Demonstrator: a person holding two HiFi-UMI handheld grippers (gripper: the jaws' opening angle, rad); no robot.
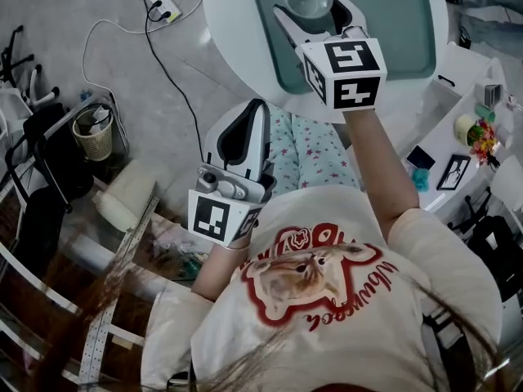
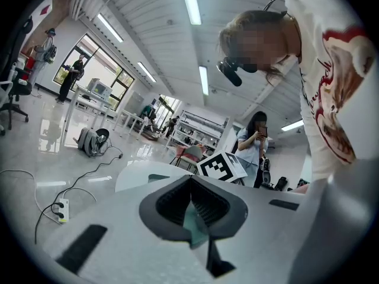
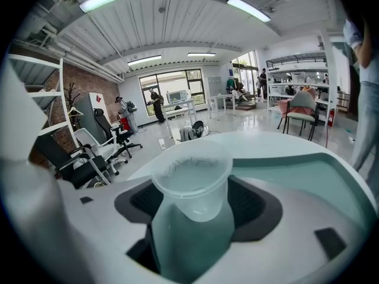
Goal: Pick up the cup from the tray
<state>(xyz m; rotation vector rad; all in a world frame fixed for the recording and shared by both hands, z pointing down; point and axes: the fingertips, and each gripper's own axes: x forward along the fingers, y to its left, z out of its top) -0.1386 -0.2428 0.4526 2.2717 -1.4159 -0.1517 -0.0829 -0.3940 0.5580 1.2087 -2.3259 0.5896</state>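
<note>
Cup: clear plastic cup, standing upright and mouth up on the tray, toward the tray's left side in the head view.
Cup axis: vertical. The body tapers from a wide rim to a narrower foot, so its widest part is at the top.
Cup to right gripper: the cup stands straight ahead of the right gripper, between its two jaws and near their tips. The gripper reaches in from the person's side and tilts downward.
Right gripper state: jaws spread wide with the cup between them. A gap shows between the rim and each pad, so the pads do not appear to press and nothing is held yet.
Tray: teal tray with rounded corners and a raised rim. Its floor shows on both sides of the cup's foot.
Surface: white round surface that carries the tray.
Left gripper: the left gripper has its jaws together with nothing in them. It is held low over the person's lap, off the surface's edge and well apart from the cup.
Nearer hand: the right, by far.
Next move (judgement): close the jaws across the cup's wall below the rim, then lift along the upright axis. The thin wall is likely to flex, so a light squeeze would suit it.
</note>
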